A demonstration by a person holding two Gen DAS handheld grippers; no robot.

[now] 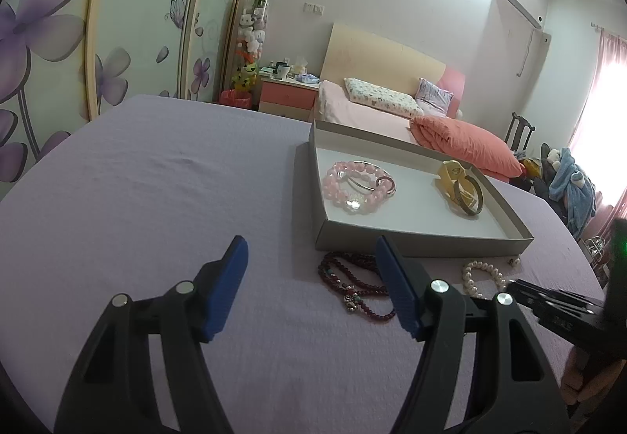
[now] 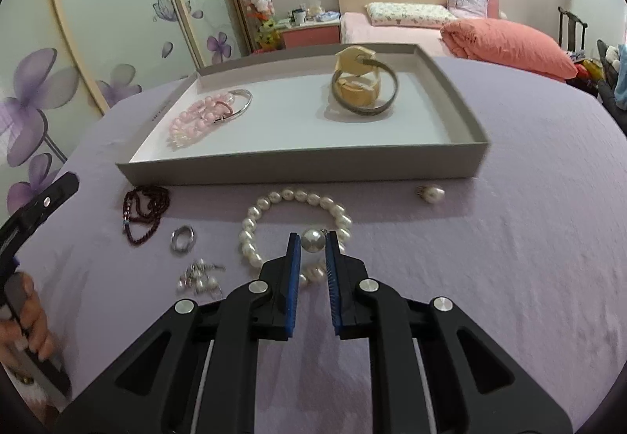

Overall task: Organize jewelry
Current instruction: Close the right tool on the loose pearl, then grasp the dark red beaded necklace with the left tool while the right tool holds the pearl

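Pearl bracelet (image 2: 292, 222): near arc hidden behind right gripper (image 2: 312, 242).
Dark red bead strand (image 1: 352, 283): partly behind left gripper's finger (image 1: 395, 289).
Small pearl cluster (image 2: 200, 279): pieces too small to tell.

A lavender cloth-covered table (image 2: 509, 238) carries a shallow grey tray (image 2: 298, 172), a dark red bead strand (image 2: 145, 210), a silver ring (image 2: 182, 239), a pearl bracelet (image 2: 254, 222), a pearl earring (image 2: 431, 194) and a cluster of small pearl pieces (image 2: 200, 277).
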